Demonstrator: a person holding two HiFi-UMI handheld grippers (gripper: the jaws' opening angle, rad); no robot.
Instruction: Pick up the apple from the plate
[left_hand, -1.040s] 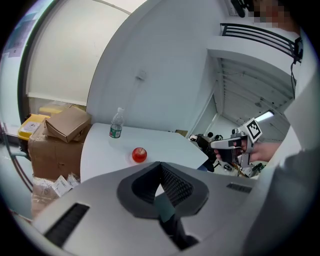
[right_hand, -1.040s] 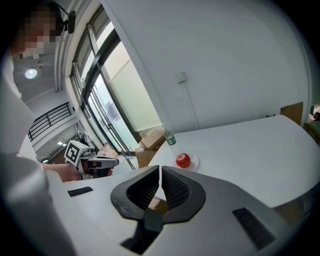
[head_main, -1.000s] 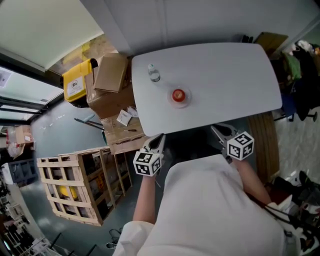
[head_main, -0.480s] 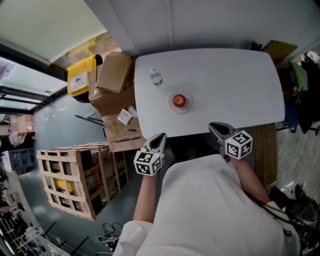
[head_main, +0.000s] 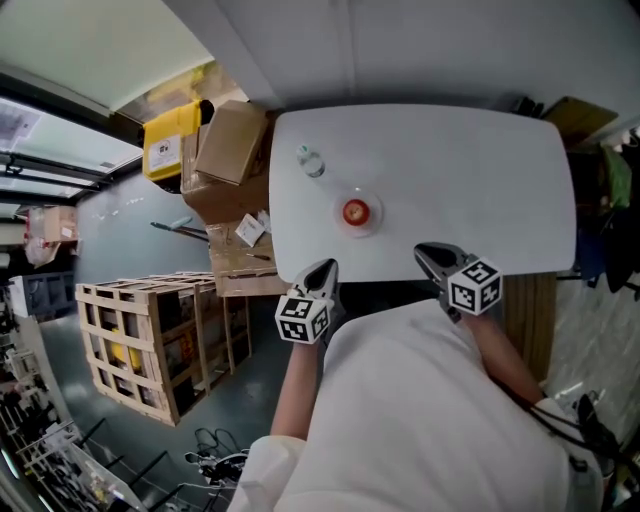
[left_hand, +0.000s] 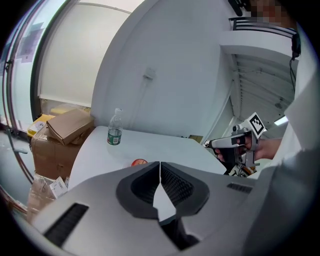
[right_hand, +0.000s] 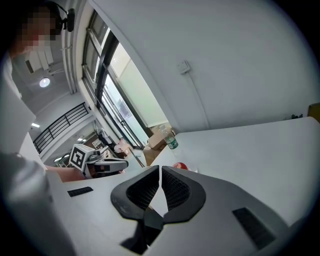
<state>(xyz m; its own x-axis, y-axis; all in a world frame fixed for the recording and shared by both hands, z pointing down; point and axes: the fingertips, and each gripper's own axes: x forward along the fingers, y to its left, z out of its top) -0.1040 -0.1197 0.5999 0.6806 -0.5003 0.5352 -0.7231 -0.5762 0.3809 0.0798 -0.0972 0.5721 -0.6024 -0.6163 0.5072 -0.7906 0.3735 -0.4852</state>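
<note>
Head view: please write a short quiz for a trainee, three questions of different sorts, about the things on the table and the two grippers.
1. True or false: the apple lies on the plate.
2. What else stands on the table? A) a mug B) a bottle C) a bowl
3. Fill in: the jaws of the left gripper and the right gripper are ____, with nothing between them.
Key: 1 true; 2 B; 3 shut.
</note>
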